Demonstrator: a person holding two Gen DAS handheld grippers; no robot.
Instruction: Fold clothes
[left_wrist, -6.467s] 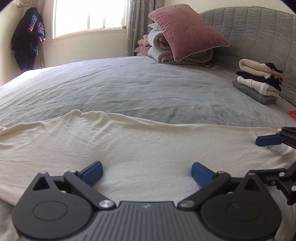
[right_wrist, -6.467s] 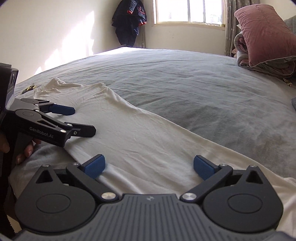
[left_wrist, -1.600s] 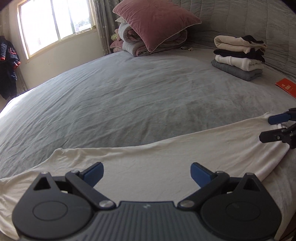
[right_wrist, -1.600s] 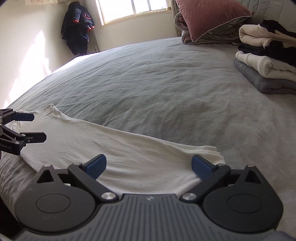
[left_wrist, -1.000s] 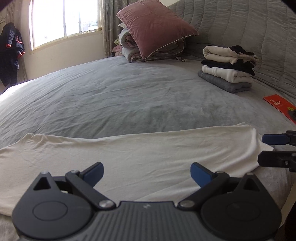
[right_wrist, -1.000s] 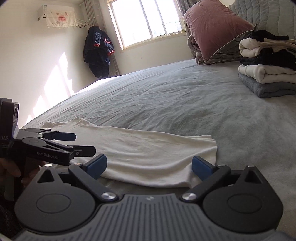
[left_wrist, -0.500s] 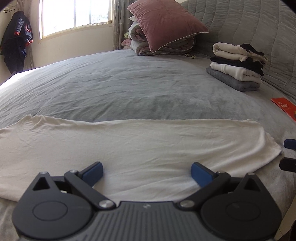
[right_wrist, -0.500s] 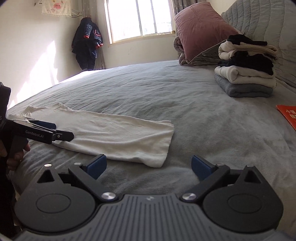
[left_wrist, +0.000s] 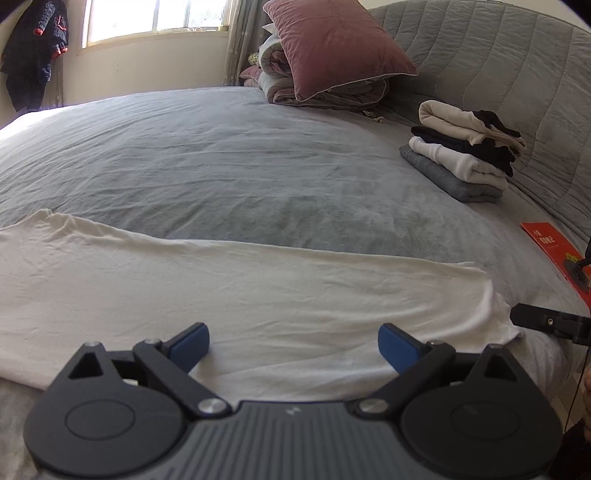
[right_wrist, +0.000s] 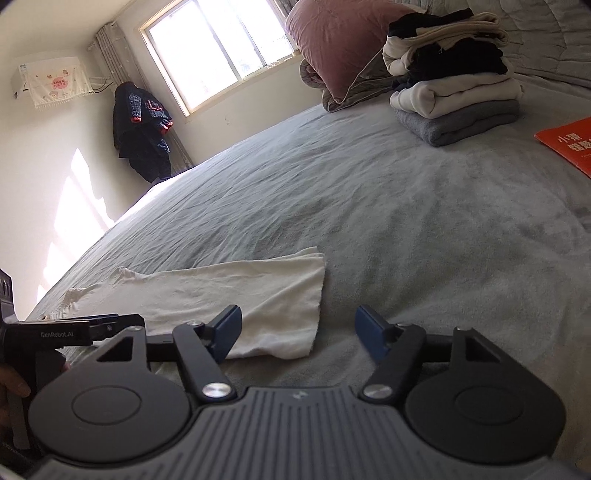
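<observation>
A cream garment (left_wrist: 258, 288) lies folded into a long strip across the near edge of the grey bed (left_wrist: 258, 166). My left gripper (left_wrist: 293, 343) hovers over the strip's middle, wide open, its jaws just starting to close on nothing. At the strip's right end (right_wrist: 280, 295) my right gripper (right_wrist: 300, 332) is tilted, its jaws closing. The cloth's corner lies between them and the pads are not pressing on it. One right finger (left_wrist: 546, 325) shows beside that end in the left wrist view. The left gripper's body (right_wrist: 74, 334) shows at the left of the right wrist view.
A stack of folded clothes (left_wrist: 461, 158) sits at the far right by the quilted headboard (left_wrist: 517, 74). A pink pillow (left_wrist: 332, 48) rests on rolled bedding behind it. A red booklet (right_wrist: 569, 144) lies near the right edge. A dark jacket (right_wrist: 142, 136) hangs in the corner.
The right gripper has rolled and moved in to the garment's right end, and its jaws have narrowed. The left gripper has rolled slightly and stayed over the strip.
</observation>
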